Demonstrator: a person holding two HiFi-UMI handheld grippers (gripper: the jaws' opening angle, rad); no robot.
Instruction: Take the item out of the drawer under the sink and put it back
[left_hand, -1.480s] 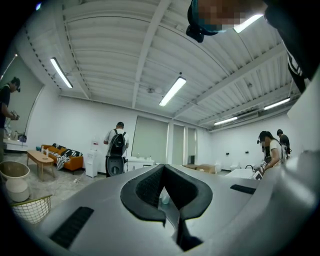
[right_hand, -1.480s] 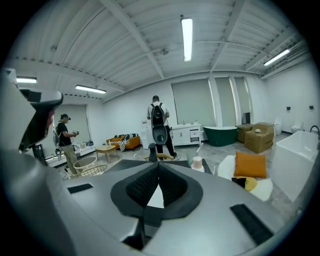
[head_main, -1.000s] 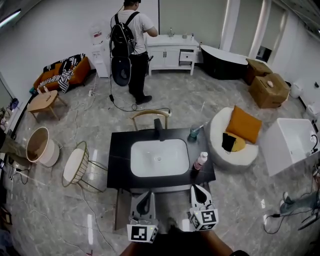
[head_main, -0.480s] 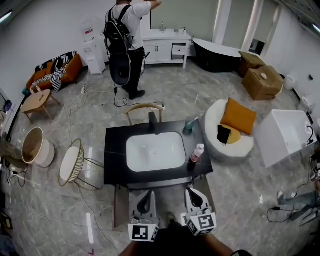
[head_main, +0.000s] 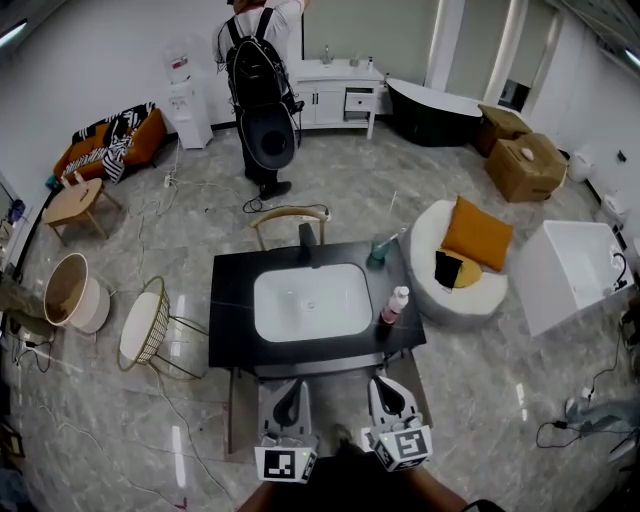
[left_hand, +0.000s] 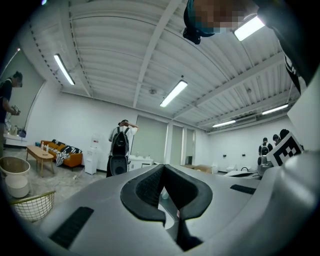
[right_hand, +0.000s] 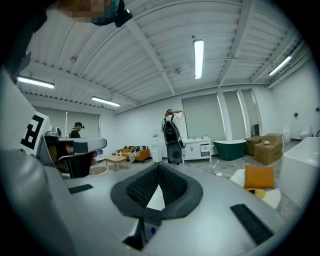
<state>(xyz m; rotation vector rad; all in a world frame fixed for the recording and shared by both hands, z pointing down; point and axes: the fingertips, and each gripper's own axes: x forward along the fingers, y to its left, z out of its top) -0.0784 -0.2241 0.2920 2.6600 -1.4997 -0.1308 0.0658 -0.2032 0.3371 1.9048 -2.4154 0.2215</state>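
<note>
Behind the black-topped sink cabinet (head_main: 232, 310), the person with the black backpack (head_main: 258, 70) has shifted a little to the right since a second ago and now stands with their back to it, a round black disc hanging below the pack. Both grippers sit much where they were, just short of the cabinet's near edge.

Set into the cabinet's top is a white rectangular basin (head_main: 268, 318), with a black tap (head_main: 306, 240) at its far rim. On the counter right of the basin stand a white bottle with a pink cap (head_main: 397, 303) and, further back, a teal cup (head_main: 380, 250) holding a toothbrush. A wooden chair (head_main: 290, 215) stands just beyond the cabinet's far side, a wire-framed round seat (head_main: 150, 325) lies off to its left, and a white round pouffe with an orange cushion (head_main: 478, 232) sits to its right.

The left gripper (head_main: 291, 386) and the right gripper (head_main: 388, 382) point level toward the cabinet's near edge, side by side. Each has its jaws brought together with nothing between the pads – both are empty. The grey front under the counter's near edge is all that shows of the drawer side; the item itself appears in no view.
</note>
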